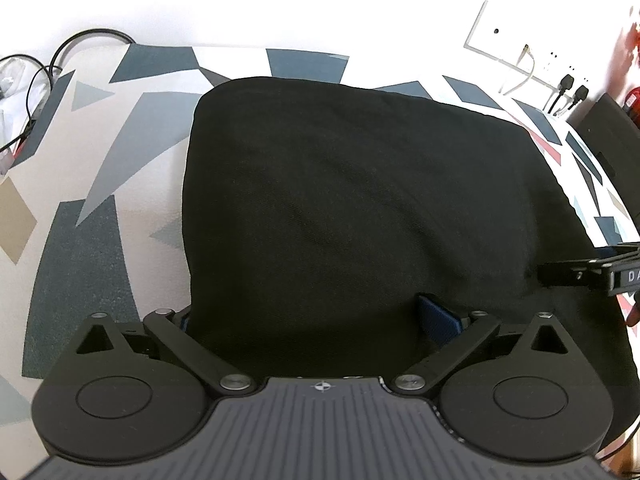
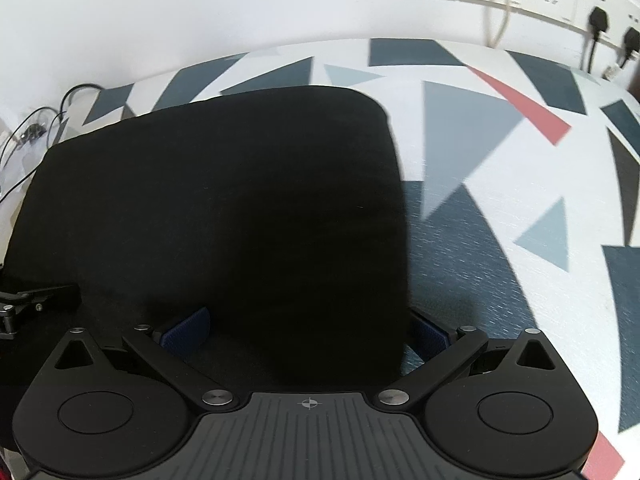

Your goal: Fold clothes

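Note:
A black garment (image 1: pixel 360 200) lies folded into a broad, smooth rectangle on the table's patterned cloth (image 1: pixel 100 160). My left gripper (image 1: pixel 312 320) is open wide at the garment's near left part. Its blue right pad (image 1: pixel 438 318) rests on the fabric, and the left finger (image 1: pixel 182 320) is at the garment's left edge, mostly hidden. In the right wrist view the same garment (image 2: pixel 240 200) fills the middle. My right gripper (image 2: pixel 308 336) is open wide too, one blue pad (image 2: pixel 188 332) on the fabric and the other (image 2: pixel 430 338) just past its right edge.
Black cables (image 1: pixel 44 68) lie at the table's far left corner. Wall sockets with black plugs (image 2: pixel 600 20) sit behind the table at the right. A black box (image 1: pixel 612 140) and something red (image 1: pixel 630 60) stand at the far right. Bare patterned cloth (image 2: pixel 520 200) extends right of the garment.

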Available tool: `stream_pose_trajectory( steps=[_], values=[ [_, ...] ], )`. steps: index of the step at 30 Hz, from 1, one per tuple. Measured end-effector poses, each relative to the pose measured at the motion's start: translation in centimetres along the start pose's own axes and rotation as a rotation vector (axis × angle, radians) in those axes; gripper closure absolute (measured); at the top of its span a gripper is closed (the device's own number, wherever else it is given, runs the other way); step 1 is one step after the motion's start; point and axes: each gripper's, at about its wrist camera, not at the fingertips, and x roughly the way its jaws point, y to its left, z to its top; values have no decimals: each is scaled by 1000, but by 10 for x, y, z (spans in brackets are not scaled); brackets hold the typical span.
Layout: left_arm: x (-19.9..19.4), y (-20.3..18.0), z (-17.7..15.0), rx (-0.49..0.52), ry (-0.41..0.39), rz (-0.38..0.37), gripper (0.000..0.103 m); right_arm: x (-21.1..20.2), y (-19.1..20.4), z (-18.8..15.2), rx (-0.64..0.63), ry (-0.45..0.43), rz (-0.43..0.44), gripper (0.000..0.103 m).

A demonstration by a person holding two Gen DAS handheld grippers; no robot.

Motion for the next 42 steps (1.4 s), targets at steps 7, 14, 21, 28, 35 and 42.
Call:
stream_pose_trajectory(
  steps=[7,14,21,28,35,42],
  values=[
    [-14,-6,3,47,-22,16,23,-1,10,0,-85,14,89,24],
    [-43,-3,3,88,-59,15,63,-2,17,6,-60,-11,188,71],
    [-32,23,-1,-22,-24,-22,18,-6,6,2,-33,-47,133,38],
    [-19,44,-6,-84,-11,-89,0,-3,-7,-3,-12,-56,103,23],
    [-5,20,3,15,-17,-79,3,9,15,0,-126,-45,134,25],
    [-37,13,4,-46,-104,-64,71,-10,24,3,-89,-92,180,80]
  ],
)
